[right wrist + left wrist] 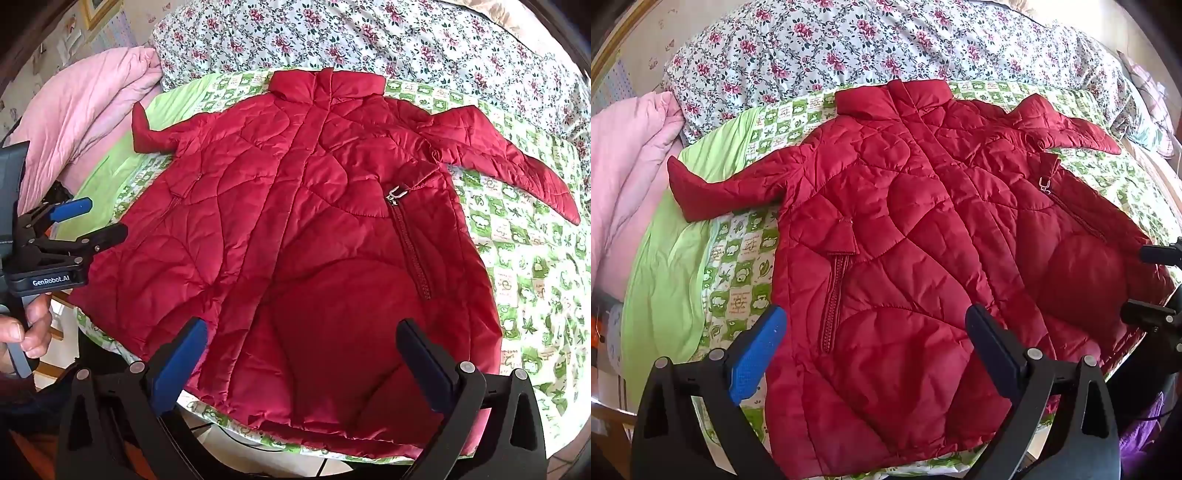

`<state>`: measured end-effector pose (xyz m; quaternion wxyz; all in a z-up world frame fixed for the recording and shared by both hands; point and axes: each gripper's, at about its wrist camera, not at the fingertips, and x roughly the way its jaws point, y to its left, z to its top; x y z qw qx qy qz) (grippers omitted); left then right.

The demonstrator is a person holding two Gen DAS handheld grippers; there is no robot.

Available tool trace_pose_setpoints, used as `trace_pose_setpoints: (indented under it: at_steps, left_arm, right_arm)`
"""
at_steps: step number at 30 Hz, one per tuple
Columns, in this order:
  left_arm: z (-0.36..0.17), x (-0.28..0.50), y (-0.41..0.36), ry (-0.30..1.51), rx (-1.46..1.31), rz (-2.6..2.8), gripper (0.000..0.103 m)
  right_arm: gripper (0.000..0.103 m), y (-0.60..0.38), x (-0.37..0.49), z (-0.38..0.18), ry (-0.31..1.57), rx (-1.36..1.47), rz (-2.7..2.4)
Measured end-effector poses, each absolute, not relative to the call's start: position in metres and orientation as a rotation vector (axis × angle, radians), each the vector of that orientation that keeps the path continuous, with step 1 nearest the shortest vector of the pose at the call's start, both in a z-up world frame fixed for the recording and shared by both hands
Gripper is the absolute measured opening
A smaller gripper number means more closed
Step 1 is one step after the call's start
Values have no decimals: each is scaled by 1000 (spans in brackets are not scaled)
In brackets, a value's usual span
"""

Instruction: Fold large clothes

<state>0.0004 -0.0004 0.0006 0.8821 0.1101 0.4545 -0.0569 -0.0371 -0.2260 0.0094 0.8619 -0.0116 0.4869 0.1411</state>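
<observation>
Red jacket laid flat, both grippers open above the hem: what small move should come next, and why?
Probably reach the left gripper to the left sleeve and bring it in over the body. The red jacket lies spread front-up on the green sheet with both sleeves sticking out, and both grippers, the right gripper too, are open and hold nothing.

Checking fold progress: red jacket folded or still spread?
Spread: red jacket lies flat on the bed, both sleeves out sideways, nothing folded over.
</observation>
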Motion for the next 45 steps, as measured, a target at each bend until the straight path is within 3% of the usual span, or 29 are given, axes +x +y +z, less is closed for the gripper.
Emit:
trace_pose_setpoints:
  at_steps: [45]
  left_arm:
    - [3, 4, -6, 937, 201, -146, 98]
  right_arm:
    - [102, -225, -37, 18, 994, -20, 306]
